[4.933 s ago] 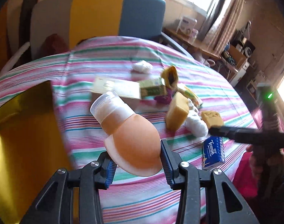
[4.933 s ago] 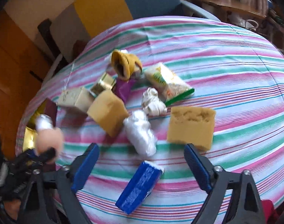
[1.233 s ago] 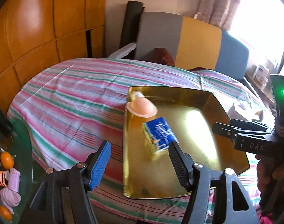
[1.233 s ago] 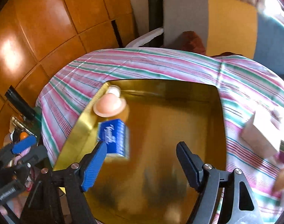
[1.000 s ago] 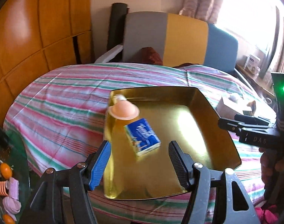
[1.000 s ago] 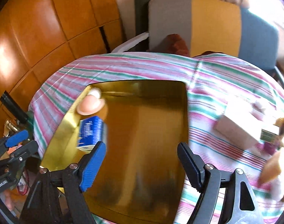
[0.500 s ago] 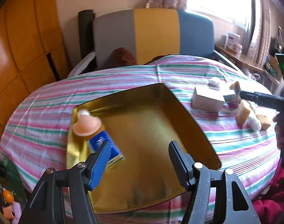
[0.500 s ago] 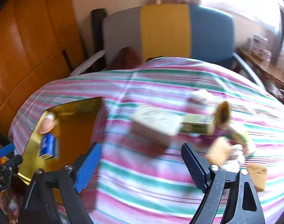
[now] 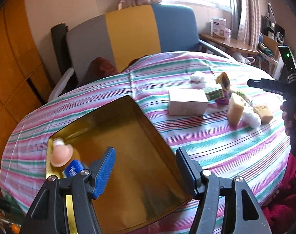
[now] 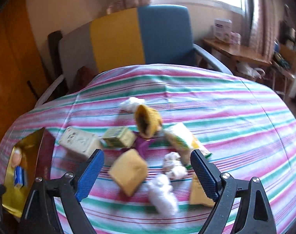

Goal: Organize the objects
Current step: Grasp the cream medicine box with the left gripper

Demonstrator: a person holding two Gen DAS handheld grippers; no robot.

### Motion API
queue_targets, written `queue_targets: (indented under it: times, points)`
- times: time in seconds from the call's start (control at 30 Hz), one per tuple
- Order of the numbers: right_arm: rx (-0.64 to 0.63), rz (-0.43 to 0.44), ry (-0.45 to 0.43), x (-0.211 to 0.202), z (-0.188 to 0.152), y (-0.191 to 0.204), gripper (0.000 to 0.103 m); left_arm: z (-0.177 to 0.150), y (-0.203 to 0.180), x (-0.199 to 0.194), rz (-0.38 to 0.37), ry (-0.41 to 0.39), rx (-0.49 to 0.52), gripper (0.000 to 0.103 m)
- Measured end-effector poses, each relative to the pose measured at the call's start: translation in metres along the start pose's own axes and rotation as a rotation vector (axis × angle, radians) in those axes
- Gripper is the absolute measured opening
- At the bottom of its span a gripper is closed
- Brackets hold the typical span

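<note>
The peach bottle (image 9: 60, 154) that the left gripper (image 9: 145, 167) carried at the start now lies in the gold tray (image 9: 148, 124) at the tabletop's left edge, and that gripper hangs empty over the tray. The blue tissue pack (image 9: 74, 170), earlier among the pile near the tabletop's right side, now lies in the tray just beside the bottle. The right gripper (image 10: 147, 173) has swung from the tray back over the pile, above the yellow sponge (image 10: 129, 172), its jaws just opening wider with nothing gripped.
</note>
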State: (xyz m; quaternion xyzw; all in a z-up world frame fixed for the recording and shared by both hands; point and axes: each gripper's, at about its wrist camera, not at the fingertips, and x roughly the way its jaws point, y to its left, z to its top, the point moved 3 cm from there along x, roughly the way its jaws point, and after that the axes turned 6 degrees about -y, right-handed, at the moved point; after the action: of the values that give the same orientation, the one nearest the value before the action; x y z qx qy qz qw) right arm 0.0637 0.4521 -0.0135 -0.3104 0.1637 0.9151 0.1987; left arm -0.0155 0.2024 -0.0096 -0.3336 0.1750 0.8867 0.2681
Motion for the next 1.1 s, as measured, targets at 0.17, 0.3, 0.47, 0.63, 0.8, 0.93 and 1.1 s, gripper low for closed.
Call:
queue_targets:
  times: [0.17,0.3,0.47,0.63,0.8,0.93,1.1]
  points:
    - [0.085,0.012,0.011,0.002,0.000,-0.018,0.091,0.017,-0.020,0.022,-0.086,0.043,-0.026,0.065]
    - [0.119,0.025,0.011,-0.001,0.002,-0.020,0.092,0.037,-0.036,0.049,-0.206,0.092,-0.116,0.065]
    - [0.139,0.047,-0.002,-0.005,0.005,-0.022,0.095,0.057,-0.055,0.097,-0.316,0.181,-0.243,0.078]
    - [0.170,0.064,-0.011,-0.008,0.009,-0.027,0.096,0.065,-0.056,0.157,-0.371,0.316,-0.460,0.083]
    - [0.203,0.076,-0.032,-0.013,0.013,-0.033,0.097,0.079,-0.052,0.200,-0.314,0.355,-0.559,0.087]
    - [0.222,0.082,-0.032,-0.013,0.014,-0.036,0.098,0.094,-0.053,0.225,-0.261,0.365,-0.527,0.087]
    - [0.227,0.082,-0.025,-0.011,0.015,-0.039,0.098,0.100,-0.065,0.236,-0.208,0.377,-0.382,0.086]
